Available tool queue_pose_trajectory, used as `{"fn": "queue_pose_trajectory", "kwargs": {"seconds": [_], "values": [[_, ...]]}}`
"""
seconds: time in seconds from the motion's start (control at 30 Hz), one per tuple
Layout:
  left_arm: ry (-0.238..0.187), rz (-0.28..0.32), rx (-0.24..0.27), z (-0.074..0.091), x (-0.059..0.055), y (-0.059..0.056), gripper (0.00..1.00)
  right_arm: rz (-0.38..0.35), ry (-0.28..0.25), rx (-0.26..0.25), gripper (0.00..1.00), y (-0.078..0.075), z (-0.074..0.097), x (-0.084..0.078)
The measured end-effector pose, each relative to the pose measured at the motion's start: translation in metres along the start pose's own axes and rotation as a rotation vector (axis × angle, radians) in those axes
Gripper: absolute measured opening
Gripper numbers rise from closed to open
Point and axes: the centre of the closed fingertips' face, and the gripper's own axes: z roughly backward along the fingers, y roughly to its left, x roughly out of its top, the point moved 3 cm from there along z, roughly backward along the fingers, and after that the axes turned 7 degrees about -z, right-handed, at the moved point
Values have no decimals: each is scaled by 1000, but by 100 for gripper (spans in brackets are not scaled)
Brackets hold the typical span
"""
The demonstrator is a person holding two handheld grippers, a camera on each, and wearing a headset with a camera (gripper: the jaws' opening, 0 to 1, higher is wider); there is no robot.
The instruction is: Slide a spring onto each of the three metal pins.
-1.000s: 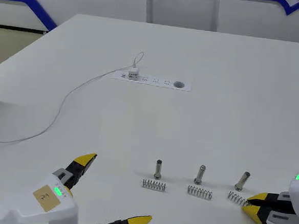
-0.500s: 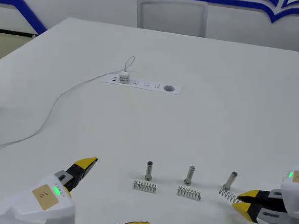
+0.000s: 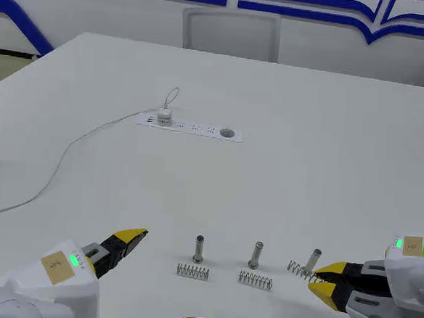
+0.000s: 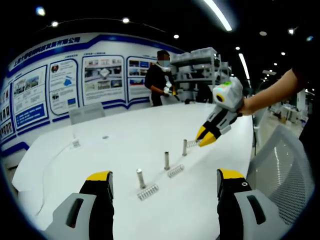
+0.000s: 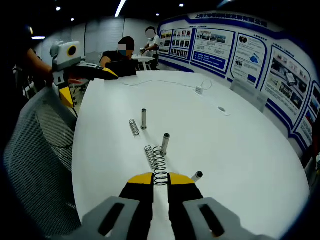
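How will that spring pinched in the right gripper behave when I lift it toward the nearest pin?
The spring is thin open wire, so it's probably very light and will likely bend or wobble beyond the right gripper, which holds just one end. Its round coil would probably roll if dropped on the smooth table.

White table (image 3: 330, 138) — pins (image 3: 256, 254), springs (image 3: 192, 272), power strip (image 3: 192, 128), cable (image 3: 66, 156).
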Motion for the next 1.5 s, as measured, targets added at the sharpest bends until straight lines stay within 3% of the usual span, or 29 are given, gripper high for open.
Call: {"fn": "queue_pose_trajectory", "kwargs": {"seconds": [0.17,0.3,0.4,0.57,0.7,0.87,1.0,1.17,1.37,1.5], "values": [[-16,-32,-50,-11,11,-1,83,46,-21,29,10,9,4,16],[-36,-36,-75,-18,19,1,77,65,-24,47,10,13,5,20],[-45,-30,-125,-25,24,-2,77,73,-18,58,10,15,5,20],[-27,-68,-187,-38,24,-7,74,98,-9,82,10,22,7,22],[-22,-70,-248,-47,24,-15,66,97,-18,113,10,29,9,28],[-31,-85,-293,-55,27,-25,65,124,-21,137,10,34,11,33],[-17,-98,-334,-62,25,-32,57,136,-24,158,10,38,11,36],[-30,-100,-362,-67,29,-37,59,155,-19,180,10,44,10,38],[-42,-98,-395,-68,31,-43,49,182,-22,214,10,52,9,41],[-27,-108,-419,-68,27,-48,44,198,-13,235,10,58,8,41]]}}
